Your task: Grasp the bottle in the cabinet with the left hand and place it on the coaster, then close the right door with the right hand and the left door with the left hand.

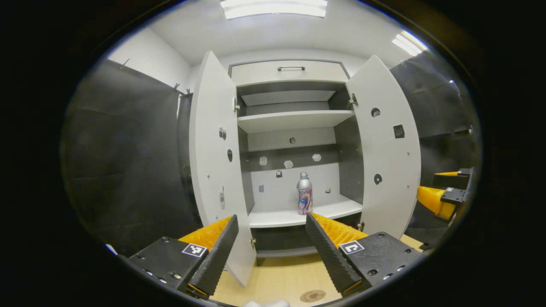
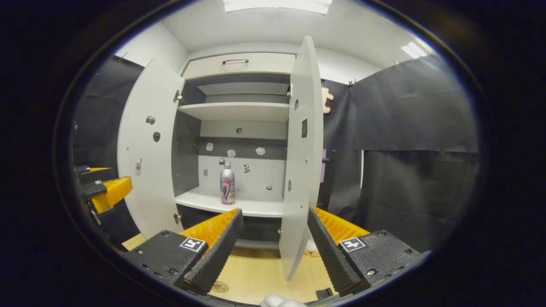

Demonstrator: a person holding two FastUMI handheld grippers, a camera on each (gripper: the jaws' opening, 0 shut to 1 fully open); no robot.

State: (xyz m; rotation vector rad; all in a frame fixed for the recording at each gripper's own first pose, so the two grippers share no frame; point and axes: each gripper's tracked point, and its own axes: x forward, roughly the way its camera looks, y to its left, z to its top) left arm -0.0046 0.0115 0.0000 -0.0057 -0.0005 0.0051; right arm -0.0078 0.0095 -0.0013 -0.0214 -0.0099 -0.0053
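Both doors (image 1: 212,170) wide, bottle (image 1: 304,194) unobstructed

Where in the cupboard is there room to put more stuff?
The upper shelf looks bare from door to door. The lower shelf has free room left of the bottle and a smaller patch to its right, by the right door. Nothing stands close around the bottle, so a gripper could pass on either side.

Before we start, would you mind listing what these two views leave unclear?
- Round brown coaster: left gripper view, partly cut off by the edge.
- Silver bottle with pink label: print too small.
- Small fittings on the cabinet's back wall: right gripper view, too small to identify.
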